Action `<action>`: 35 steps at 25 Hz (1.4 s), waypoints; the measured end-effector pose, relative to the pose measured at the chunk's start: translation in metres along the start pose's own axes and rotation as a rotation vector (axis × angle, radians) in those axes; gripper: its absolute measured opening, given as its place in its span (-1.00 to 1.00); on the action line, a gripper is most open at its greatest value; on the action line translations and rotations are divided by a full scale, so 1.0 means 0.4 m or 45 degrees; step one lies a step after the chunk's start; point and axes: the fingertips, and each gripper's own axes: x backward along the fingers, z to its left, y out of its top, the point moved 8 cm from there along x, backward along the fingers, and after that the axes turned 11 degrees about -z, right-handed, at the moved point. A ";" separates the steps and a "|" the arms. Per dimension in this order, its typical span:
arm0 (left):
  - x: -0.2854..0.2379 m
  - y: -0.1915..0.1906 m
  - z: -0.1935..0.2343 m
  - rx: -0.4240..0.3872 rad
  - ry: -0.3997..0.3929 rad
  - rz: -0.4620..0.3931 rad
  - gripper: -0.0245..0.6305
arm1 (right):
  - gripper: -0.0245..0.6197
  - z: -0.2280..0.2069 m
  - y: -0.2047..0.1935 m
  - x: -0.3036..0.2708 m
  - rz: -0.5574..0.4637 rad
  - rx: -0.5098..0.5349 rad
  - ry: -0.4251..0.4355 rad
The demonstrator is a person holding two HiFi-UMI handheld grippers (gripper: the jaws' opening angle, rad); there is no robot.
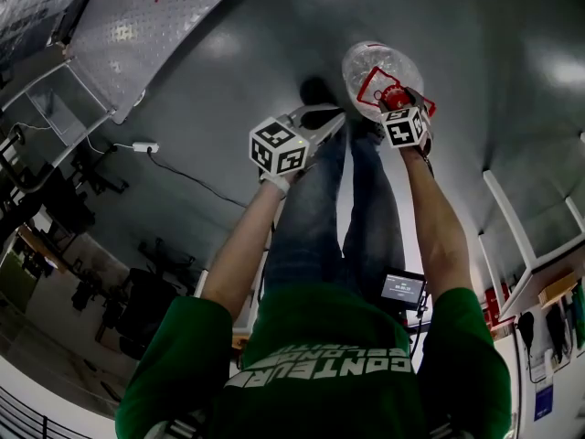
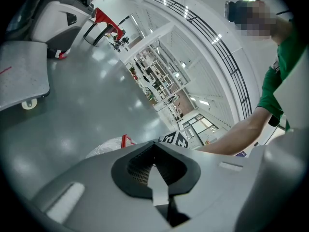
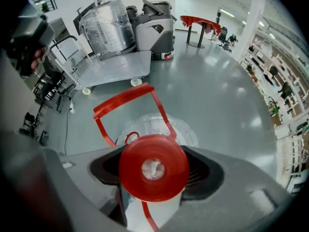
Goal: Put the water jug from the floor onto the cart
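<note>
Progress: early | right gripper (image 3: 153, 172) fingers clamped on water jug (image 3: 161, 127) at its red cap (image 3: 153, 153) | left gripper (image 2: 154, 164) fingers closed, empty | jug low over floor (image 3: 217, 91), well apart from cart (image 3: 116, 66) | carry and set-down remain

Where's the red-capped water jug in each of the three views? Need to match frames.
Head view: the water jug is at the top, right of centre.
Left gripper view: only a sliver shows, low and left of centre, with its red handle.
Right gripper view: bottom centre, red cap toward the camera.
Shared landmark: the cart, top left in the head view, left edge in the left gripper view, upper left in the right gripper view.
</note>
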 end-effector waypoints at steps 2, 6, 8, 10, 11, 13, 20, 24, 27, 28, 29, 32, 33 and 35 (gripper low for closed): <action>0.001 -0.003 -0.004 -0.002 0.005 -0.012 -0.89 | 0.03 -0.008 0.008 0.013 -0.014 0.004 0.003; -0.002 -0.015 -0.027 -0.004 0.010 -0.034 -0.89 | 0.03 -0.022 0.024 0.059 -0.055 0.026 0.013; -0.002 -0.022 -0.048 -0.009 0.006 -0.045 -0.89 | 0.03 -0.031 0.032 0.091 -0.083 0.041 0.019; -0.001 -0.027 -0.071 -0.021 0.002 -0.055 -0.89 | 0.03 -0.041 0.043 0.130 -0.106 0.056 0.030; 0.000 -0.029 -0.085 -0.027 0.002 -0.061 -0.89 | 0.03 -0.048 0.049 0.151 -0.119 0.067 0.037; 0.004 -0.033 -0.123 -0.035 0.003 -0.078 -0.89 | 0.03 -0.062 0.057 0.198 -0.150 0.100 0.052; 0.032 -0.033 -0.327 -0.097 -0.038 -0.144 -0.89 | 0.03 -0.110 0.069 0.413 -0.222 0.252 0.106; 0.050 -0.038 -0.441 -0.156 -0.058 -0.145 -0.89 | 0.03 -0.133 0.096 0.539 -0.278 0.279 0.109; 0.071 -0.025 -0.513 -0.208 -0.051 -0.186 -0.89 | 0.03 -0.151 0.120 0.619 -0.319 0.303 0.111; 0.085 -0.023 -0.537 -0.215 -0.042 -0.206 -0.89 | 0.03 -0.152 0.122 0.649 -0.327 0.308 0.115; 0.103 -0.024 -0.564 -0.216 -0.032 -0.226 -0.89 | 0.03 -0.149 0.119 0.680 -0.331 0.308 0.122; 0.162 -0.014 -0.630 -0.218 0.003 -0.286 -0.89 | 0.03 -0.155 0.128 0.760 -0.350 0.313 0.139; 0.180 0.001 -0.642 -0.226 0.013 -0.307 -0.89 | 0.03 -0.165 0.145 0.777 -0.364 0.317 0.137; 0.213 0.029 -0.664 -0.236 0.035 -0.344 -0.89 | 0.03 -0.184 0.180 0.813 -0.385 0.322 0.134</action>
